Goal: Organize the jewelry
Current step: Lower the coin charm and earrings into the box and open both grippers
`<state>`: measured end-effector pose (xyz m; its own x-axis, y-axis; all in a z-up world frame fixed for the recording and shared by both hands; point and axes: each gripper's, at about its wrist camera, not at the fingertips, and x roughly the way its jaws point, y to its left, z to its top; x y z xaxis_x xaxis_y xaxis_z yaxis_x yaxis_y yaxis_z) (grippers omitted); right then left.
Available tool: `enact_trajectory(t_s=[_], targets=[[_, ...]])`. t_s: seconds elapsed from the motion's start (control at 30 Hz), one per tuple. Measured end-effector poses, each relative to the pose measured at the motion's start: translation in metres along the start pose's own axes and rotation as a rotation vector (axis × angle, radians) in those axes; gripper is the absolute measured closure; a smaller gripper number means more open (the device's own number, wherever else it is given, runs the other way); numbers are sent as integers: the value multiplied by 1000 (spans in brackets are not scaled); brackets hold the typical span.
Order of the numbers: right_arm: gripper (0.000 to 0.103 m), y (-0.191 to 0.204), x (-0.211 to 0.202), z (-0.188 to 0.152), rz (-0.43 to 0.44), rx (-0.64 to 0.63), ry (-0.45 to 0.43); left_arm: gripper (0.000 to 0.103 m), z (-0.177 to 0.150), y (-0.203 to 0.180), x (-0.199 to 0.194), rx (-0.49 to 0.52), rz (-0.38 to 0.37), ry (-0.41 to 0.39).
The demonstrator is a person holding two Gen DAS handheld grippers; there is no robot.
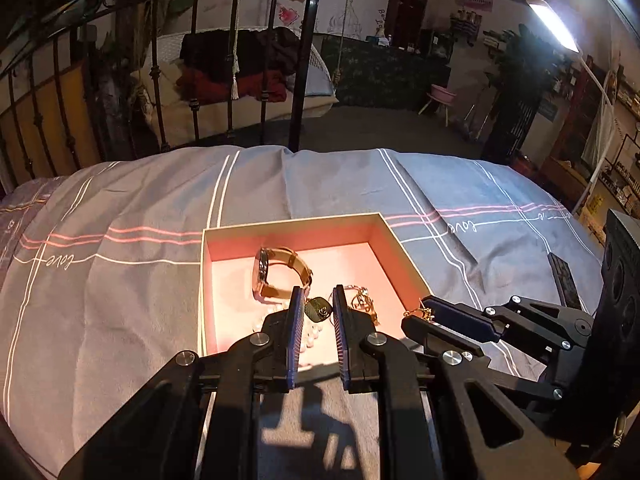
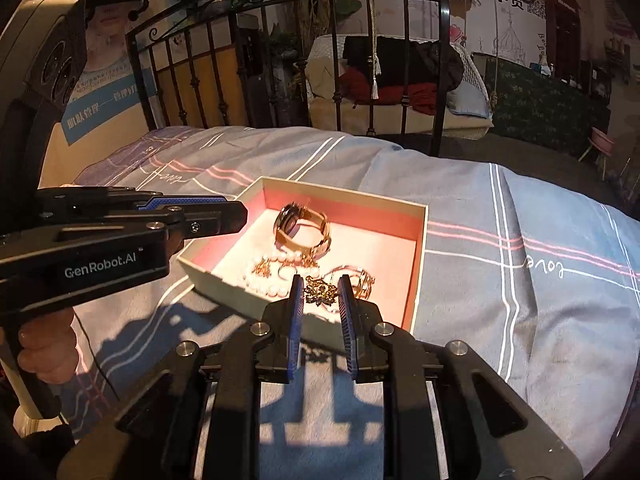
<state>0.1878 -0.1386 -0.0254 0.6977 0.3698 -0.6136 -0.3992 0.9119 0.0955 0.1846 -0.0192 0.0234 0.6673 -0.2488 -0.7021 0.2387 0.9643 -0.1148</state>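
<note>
An open cream box with a pink lining (image 1: 384, 236) (image 2: 420, 232) lies on the bed. In it are a gold watch (image 1: 280, 272) (image 2: 300, 224), a pearl bracelet (image 2: 264, 284), gold bangles (image 2: 360, 276) and a gold chain (image 2: 320, 292). My left gripper (image 1: 316, 300) is open over the box's near edge, with a dark green pendant (image 1: 318, 309) between its fingertips, not gripped. My right gripper (image 2: 320, 290) is open above the gold chain at the box's near edge. In the left wrist view the right gripper (image 1: 424, 310) has gold chain at its tip.
The bed has a grey-blue striped cover (image 1: 120, 280) (image 2: 520, 280). A black iron bed frame (image 1: 300, 60) (image 2: 440, 60) stands behind it. A dark flat object (image 1: 564, 280) lies on the cover at the right. A lit lamp (image 1: 552, 24) stands far right.
</note>
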Motion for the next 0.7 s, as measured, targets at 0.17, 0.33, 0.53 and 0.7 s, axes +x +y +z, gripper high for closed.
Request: enact_trajectory(t_s=[0.17,0.33,0.53,0.7], targets=[[84,-11,30,18,-28,13,44,89,23,9,25,-27,43,36],[84,-17,47,14,-32,35,78,89,24,17,48,-34,69,80],[84,-19,62,10,-36,34,110,89,19,20,67,-28,81,121],[84,-17,70,10,-30,22,127,88,16,21,75,-25,80,140]])
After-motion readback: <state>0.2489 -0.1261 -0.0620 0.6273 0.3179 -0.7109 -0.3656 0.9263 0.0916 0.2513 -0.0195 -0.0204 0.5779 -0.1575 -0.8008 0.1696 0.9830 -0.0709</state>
